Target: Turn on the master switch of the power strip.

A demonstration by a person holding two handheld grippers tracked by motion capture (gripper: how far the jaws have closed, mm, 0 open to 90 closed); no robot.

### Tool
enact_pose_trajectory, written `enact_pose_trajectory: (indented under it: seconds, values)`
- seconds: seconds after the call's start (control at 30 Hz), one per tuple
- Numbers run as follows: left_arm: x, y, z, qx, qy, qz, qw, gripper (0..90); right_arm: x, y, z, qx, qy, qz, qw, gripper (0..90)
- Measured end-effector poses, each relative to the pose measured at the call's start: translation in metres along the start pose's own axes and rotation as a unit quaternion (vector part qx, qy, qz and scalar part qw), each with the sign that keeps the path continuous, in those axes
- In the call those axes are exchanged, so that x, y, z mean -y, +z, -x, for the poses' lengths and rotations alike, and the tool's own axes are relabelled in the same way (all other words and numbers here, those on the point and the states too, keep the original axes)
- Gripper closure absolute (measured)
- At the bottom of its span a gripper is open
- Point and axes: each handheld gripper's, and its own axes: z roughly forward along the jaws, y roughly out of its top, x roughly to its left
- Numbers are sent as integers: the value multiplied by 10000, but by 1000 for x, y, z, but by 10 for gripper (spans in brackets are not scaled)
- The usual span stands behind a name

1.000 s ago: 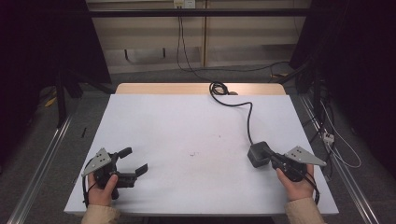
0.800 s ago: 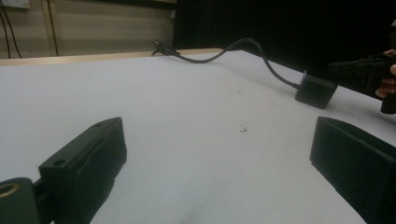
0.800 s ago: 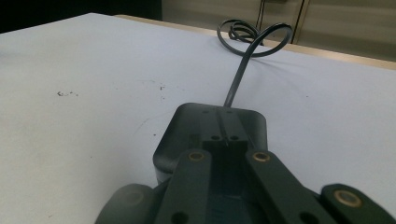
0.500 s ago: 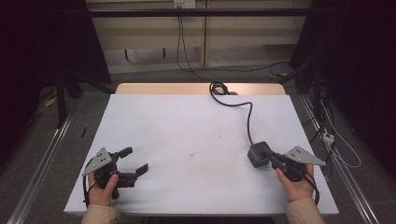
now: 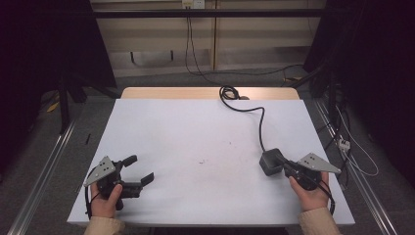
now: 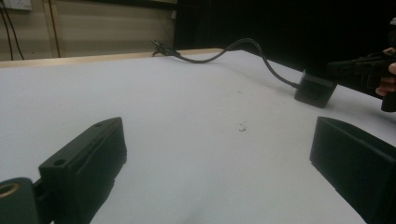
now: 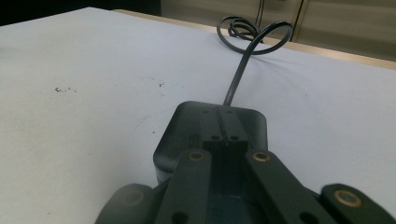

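The black power brick sits on the white worktop, touching the right gripper, whose fingers are shut with nothing between them. It looks hard, smooth and a bit heavy, its cord bendy, so grab the brick's flat sides. The left gripper has its fingers wide open and empty; no writing can be read.

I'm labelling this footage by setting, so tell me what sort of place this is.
Probably a lab or recording workspace: a bare white rectangular table, loose black cables on the grey floor by a wall socket, and metal rails beside the table.
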Motion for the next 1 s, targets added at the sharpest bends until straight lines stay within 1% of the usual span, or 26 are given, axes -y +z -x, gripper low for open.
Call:
enact_pose_trajectory:
  seconds: [0.47, 1.0]
  values:
    - [0, 1, 1, 12, 8, -17, 10000, 32, 0, 0, -1, 10, -25, -19, 10000, 900]
    - [0, 1, 1, 8, 23, -17, 10000, 32, -1, 0, -3, 68, -106, -63, 9999, 900]
